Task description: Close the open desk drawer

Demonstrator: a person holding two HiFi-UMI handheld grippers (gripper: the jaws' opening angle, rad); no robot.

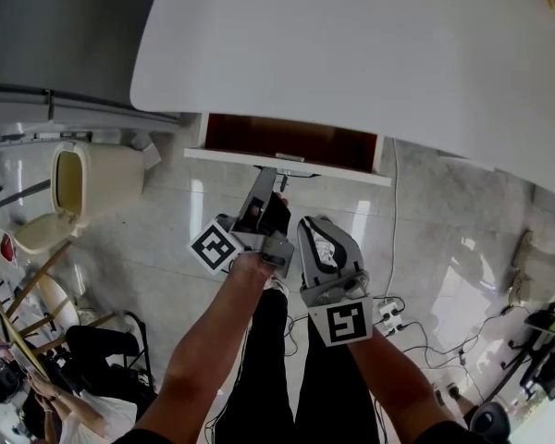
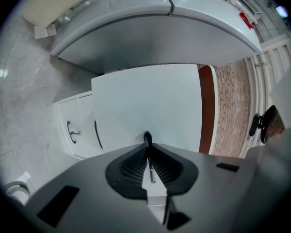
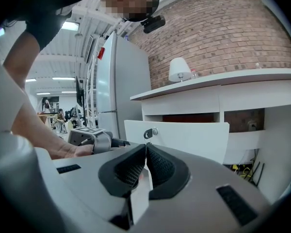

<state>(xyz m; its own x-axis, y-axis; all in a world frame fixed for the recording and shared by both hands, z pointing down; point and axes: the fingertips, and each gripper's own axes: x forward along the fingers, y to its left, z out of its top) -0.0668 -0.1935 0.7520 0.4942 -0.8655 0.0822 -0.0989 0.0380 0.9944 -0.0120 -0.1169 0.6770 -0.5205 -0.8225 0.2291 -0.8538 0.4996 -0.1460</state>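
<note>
the smooth white drawer (image 1: 287, 155) stands pulled out beneath the curved, matte desk top (image 1: 351, 54), its reddish-brown inside exposed. the left gripper (image 1: 274, 179) points level at the flat front, ribbed pads pinching a thin, dark-tipped metal piece (image 2: 151, 168). the right gripper (image 1: 313, 226) hovers nearer the person, jaws pressed together, empty.

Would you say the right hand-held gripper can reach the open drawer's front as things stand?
Probably yes: the drawer front faces the right hand-held gripper with nothing between; the left hand-held gripper sits off to one side.
</note>
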